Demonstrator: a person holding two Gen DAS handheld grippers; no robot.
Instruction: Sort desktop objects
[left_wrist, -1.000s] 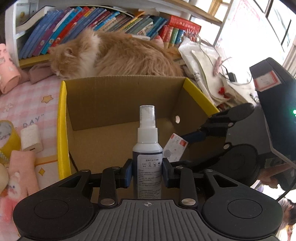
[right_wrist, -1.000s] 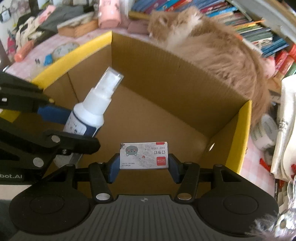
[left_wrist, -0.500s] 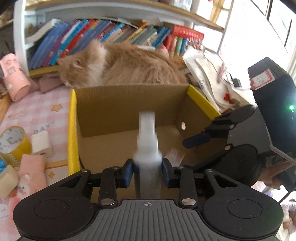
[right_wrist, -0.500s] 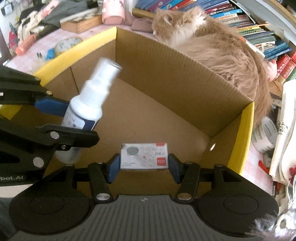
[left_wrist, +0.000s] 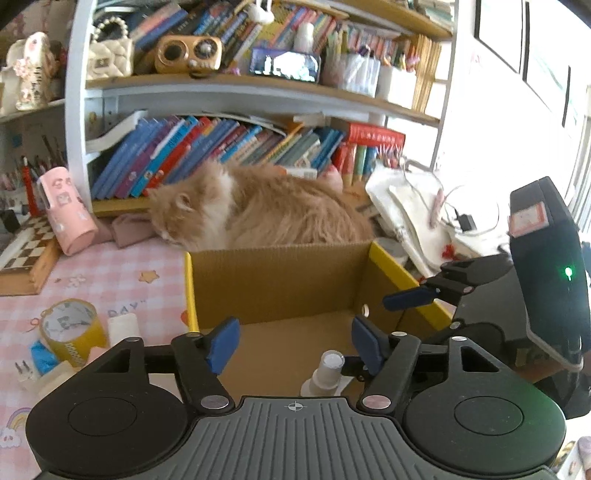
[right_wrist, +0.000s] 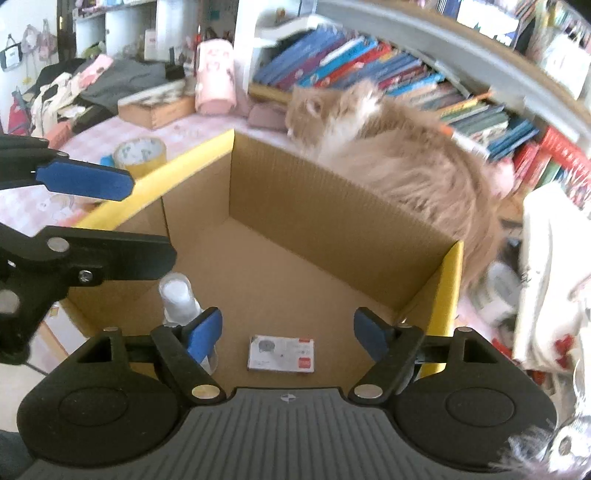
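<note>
both grippers hang tilted down over the open cardboard box (left_wrist: 280, 280). the left gripper (left_wrist: 293, 345) has its jaws apart, just been opening, with nothing between them; a second ago they clamped the spray bottle (left_wrist: 325, 374), which now stands on the box floor below. the right gripper (right_wrist: 288, 330) is spread too, jaws just been opening, and the small card box (right_wrist: 281, 353) it held earlier lies flat on the box floor. an orange cat (left_wrist: 255, 206) lies behind the box.
</note>
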